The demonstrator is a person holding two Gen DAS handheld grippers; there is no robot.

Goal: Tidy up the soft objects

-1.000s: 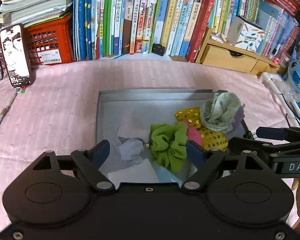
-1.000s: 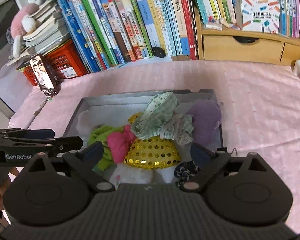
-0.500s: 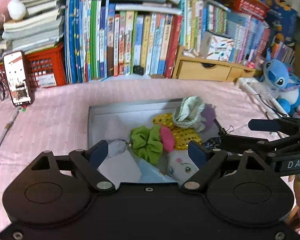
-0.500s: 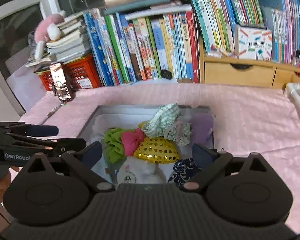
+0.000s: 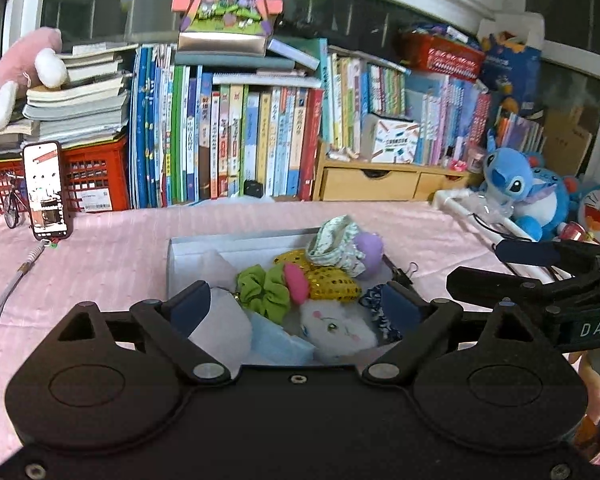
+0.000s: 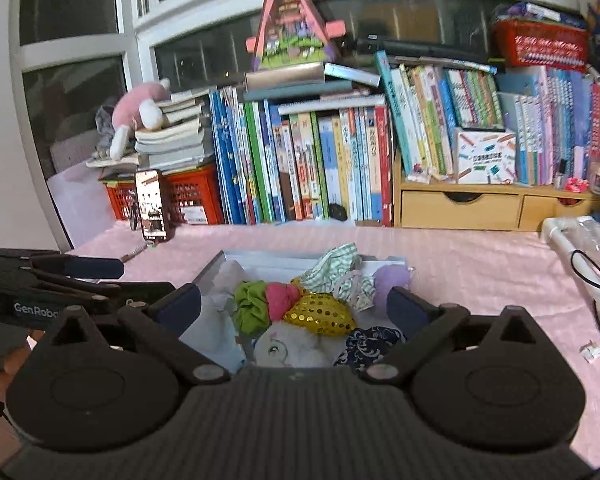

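While opening, left gripper point(image 5: 296, 306) jaws frame the tray's point(image 5: 236, 243) toys untouched.

Along the table's point(image 5: 112, 248) far edge stood a row of books point(image 5: 236, 140), a red crate point(image 5: 92, 176) under stacked papers and a wooden drawer unit point(image 5: 380, 184) — a phone point(image 5: 46, 190) propped upright near the far-left corner (screen lit), blue plush toys point(image 5: 516, 192) at the right edge.
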